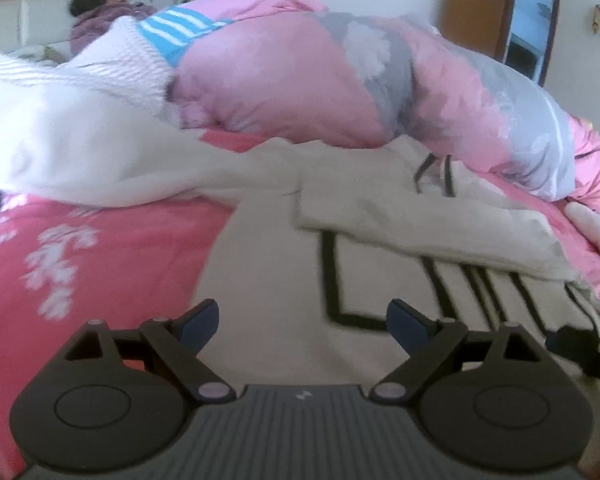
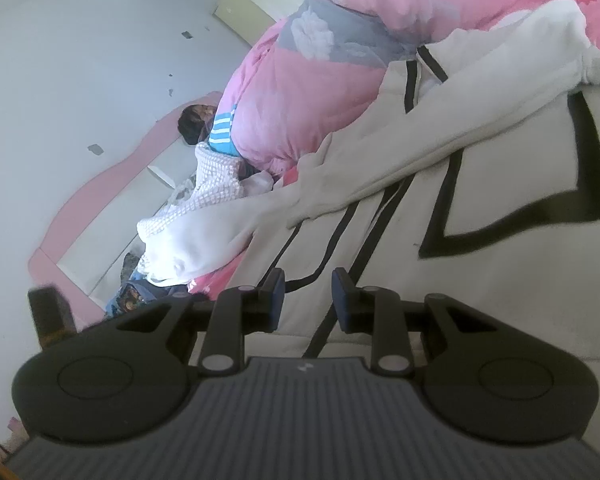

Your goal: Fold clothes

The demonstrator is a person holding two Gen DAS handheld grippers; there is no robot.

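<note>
Fingers of the left claw [image 1: 303, 320] gape wide, empty, above the cream sweatshirt with black line print [image 1: 276, 264]. The right claw [image 2: 307, 294] stands narrowly parted, gripping nothing, over the same garment, spread on the pink floral bed [image 1: 80, 248] beside a rolled pink quilt [image 1: 300, 80].

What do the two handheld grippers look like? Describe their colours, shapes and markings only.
The two look alike. The left gripper and the right gripper each have a grey ribbed body with a small pale logo, two round black housings with a circular inset, black angled linkage arms with pale round pivot caps, and dark blue pads on the fingers. No cables or sleeves are visible.
</note>
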